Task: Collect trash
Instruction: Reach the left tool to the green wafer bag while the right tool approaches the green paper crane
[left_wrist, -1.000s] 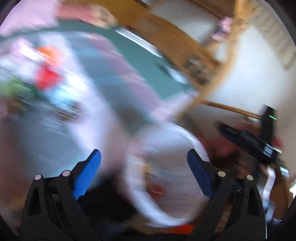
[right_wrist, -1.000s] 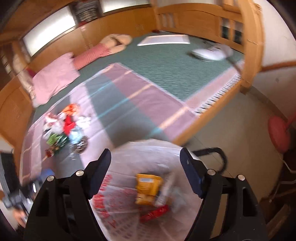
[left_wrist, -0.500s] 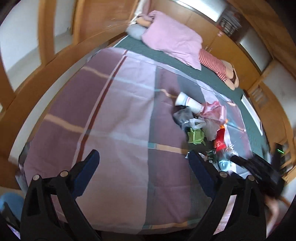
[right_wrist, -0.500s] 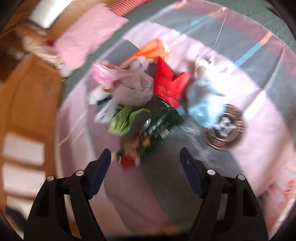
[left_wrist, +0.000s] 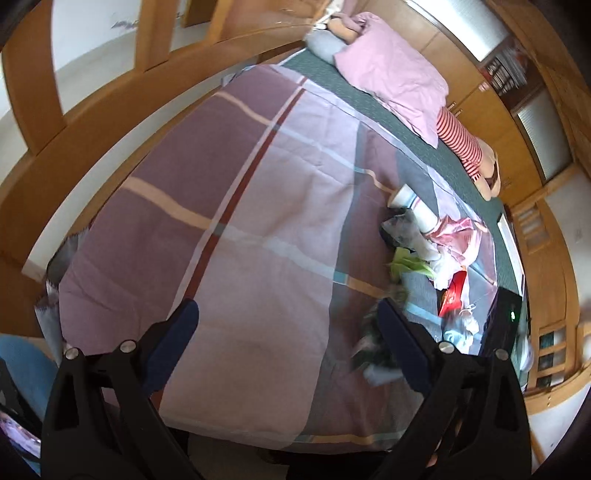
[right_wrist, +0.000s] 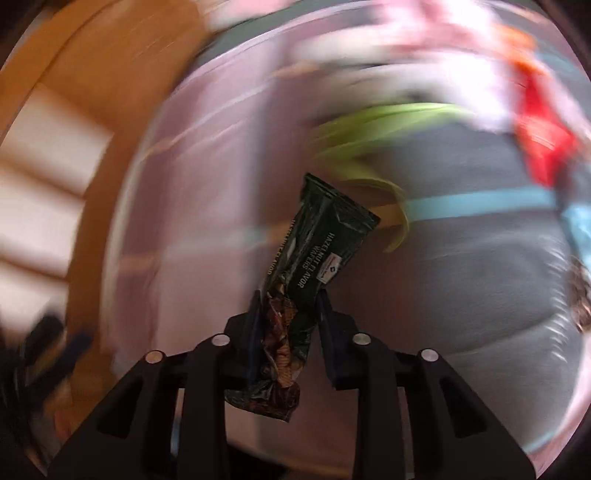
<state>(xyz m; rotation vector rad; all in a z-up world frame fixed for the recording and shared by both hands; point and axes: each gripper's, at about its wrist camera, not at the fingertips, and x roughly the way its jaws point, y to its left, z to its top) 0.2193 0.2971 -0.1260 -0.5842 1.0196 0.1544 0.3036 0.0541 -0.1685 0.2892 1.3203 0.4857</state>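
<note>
Right gripper had just closed its jaws on the green hazelnut wafer wrapper, pinched low for bagging; left gripper gaped empty.

a dark green wafer wrapper with white words sticks up, tilted, pinched at its lower part and crumpled at the bottom. the other trash lies in a pile on the bed, past the wrapper: a light green wrapper, a red packet, a white paper cup on its side and pink plastic.
</note>
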